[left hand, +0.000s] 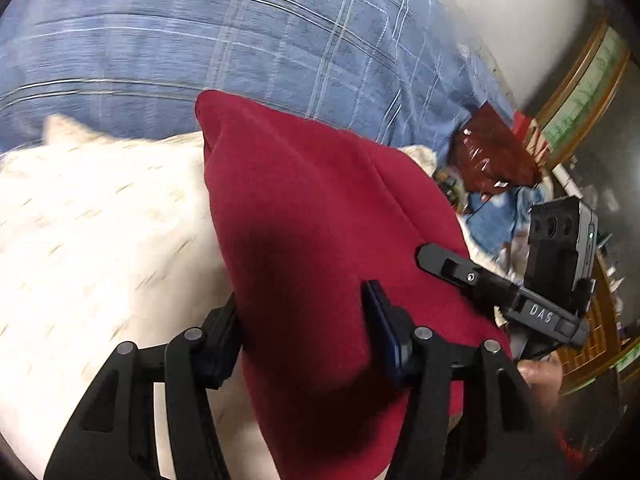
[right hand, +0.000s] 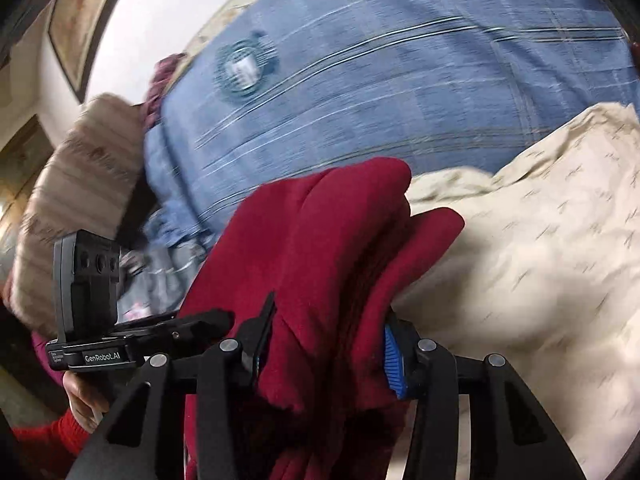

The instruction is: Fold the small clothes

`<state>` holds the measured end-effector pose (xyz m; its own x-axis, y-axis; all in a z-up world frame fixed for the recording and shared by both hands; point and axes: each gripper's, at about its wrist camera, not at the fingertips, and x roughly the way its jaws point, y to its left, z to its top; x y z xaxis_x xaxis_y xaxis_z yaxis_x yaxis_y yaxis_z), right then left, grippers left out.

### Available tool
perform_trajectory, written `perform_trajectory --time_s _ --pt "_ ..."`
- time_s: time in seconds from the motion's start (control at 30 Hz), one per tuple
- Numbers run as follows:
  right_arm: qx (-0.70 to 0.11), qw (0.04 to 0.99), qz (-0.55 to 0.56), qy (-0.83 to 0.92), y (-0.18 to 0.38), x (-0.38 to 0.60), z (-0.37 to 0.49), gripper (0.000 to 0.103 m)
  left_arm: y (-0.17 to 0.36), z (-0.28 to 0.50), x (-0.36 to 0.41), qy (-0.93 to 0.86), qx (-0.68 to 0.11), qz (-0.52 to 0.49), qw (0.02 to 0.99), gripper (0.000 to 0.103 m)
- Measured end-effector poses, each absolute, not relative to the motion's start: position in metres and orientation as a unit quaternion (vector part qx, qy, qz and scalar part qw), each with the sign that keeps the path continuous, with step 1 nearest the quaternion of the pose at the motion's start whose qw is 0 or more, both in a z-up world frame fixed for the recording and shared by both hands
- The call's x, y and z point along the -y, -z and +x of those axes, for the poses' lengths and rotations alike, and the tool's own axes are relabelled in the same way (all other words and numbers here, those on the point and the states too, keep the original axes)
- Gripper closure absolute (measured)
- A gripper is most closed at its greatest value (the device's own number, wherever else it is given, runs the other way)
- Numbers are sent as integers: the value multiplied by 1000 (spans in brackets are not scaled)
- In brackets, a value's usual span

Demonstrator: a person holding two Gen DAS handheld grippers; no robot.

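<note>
I am holding the red cloth (left hand: 320, 240) between my left claw's (left hand: 308, 320) fingers, which are pinching it; it is draping up and away over the cream sheet (left hand: 100, 232), with the blue plaid bedspread (left hand: 200, 40) beyond. My right claw (right hand: 324, 340) is also clamping the red cloth (right hand: 332, 240), bunched in folds between its fingers. The cream sheet (right hand: 540, 260) is lying to the right, the bedspread (right hand: 400, 80) behind.

Blue plaid bedsheet (left hand: 200, 48), cream blanket (right hand: 540, 248)
</note>
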<state>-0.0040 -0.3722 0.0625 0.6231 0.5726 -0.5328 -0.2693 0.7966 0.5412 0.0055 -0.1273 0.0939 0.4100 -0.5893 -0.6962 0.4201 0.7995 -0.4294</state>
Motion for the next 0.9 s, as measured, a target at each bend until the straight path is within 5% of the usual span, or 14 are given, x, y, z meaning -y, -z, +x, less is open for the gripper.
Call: perform_trajectory --time_s 0.2,0.47,0.57,0.7,0.9 --pt "-451 855 171 -190 -5 337 -17 43 -43 -31 121 221 -487 -25 845 42" --pt "-368 894 132 -219 -74 334 -58 43 -57 -46 108 148 -411 9 899 26" --pt "-367 893 87 -247 -76 303 -57 45 -57 -43 108 136 -409 12 902 26" --pt "-420 883 23 -207 -38 284 -53 64 -53 -43 108 120 -410 12 904 26" --pt "-411 892 29 -183 -22 289 -64 64 -54 -49 112 115 -396 20 911 23"
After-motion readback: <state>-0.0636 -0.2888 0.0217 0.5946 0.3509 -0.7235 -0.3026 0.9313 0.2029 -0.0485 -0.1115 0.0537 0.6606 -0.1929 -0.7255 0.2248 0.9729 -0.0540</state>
